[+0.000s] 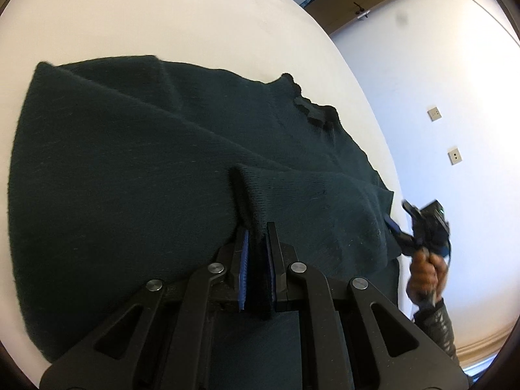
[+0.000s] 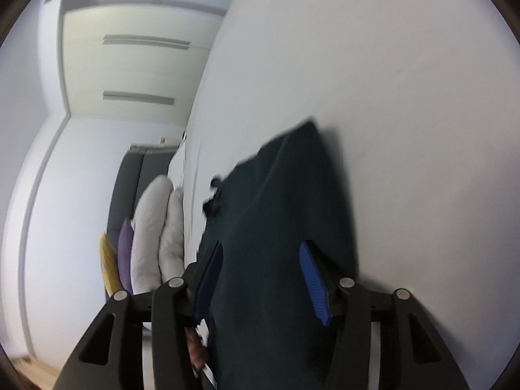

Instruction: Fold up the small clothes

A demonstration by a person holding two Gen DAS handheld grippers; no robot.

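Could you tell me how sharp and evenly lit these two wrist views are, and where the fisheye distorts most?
Left wrist view: the dark green sweater and left gripper are sharp, the right gripper at the edge is smeared, and the white bed bows into a dome. Right wrist view: softer throughout, the sweater's edges blur, the wall behind looks dim, and the pillows curve with the rim.

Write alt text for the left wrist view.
The left gripper is shut on a ribbed cuff of a dark green sweater spread over a white bed. At right, a hand holds the right gripper at the sweater's edge.
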